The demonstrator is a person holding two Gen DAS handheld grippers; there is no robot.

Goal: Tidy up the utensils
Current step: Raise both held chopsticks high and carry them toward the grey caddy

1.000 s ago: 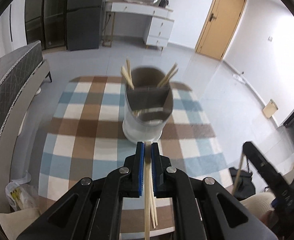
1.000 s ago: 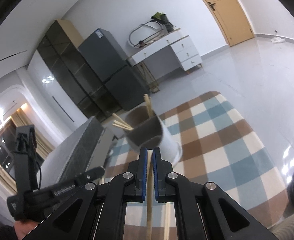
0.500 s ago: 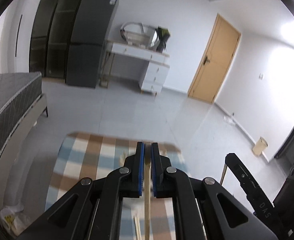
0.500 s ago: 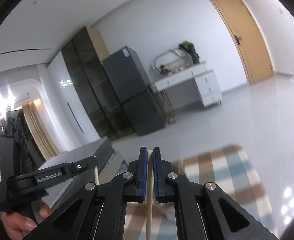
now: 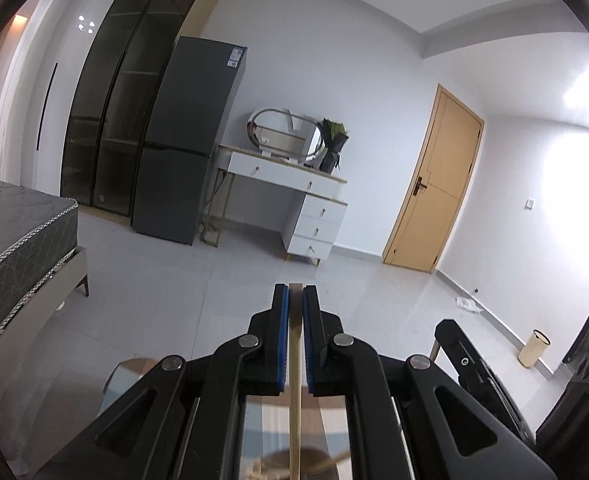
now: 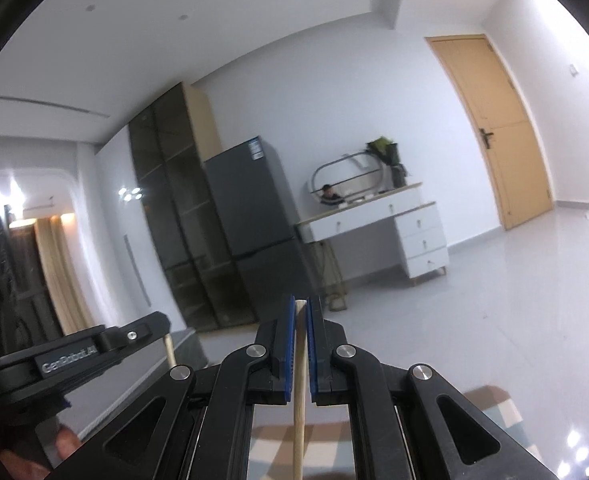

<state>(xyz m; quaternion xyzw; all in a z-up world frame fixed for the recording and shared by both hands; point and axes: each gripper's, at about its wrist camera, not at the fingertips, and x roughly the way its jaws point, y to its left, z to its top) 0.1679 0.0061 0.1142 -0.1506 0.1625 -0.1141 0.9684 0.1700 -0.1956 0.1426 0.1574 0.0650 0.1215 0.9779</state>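
Note:
My left gripper (image 5: 295, 294) is shut on a wooden chopstick (image 5: 295, 400) that runs down between the jaws. Below it, at the bottom edge of the left wrist view, shows part of the utensil holder's rim (image 5: 290, 460) with another stick. My right gripper (image 6: 301, 306) is shut on a second wooden chopstick (image 6: 299, 392). Both grippers tilt up toward the room. The right gripper also shows at the right of the left wrist view (image 5: 466, 356). The left gripper shows at the left of the right wrist view (image 6: 94, 350), with its chopstick tip (image 6: 169, 346).
A checked cloth (image 6: 498, 404) shows low in the right wrist view. Beyond are a grey fridge (image 5: 190, 140), a white dressing table (image 5: 294, 196), a wooden door (image 5: 434, 184), a bed (image 5: 10, 232) at the left and a small bin (image 5: 534, 348).
Both grippers have tilted up and lifted with their chopsticks. The utensil holder and checked cloth, in plain view a second ago, have dropped to the bottom edge of the views.

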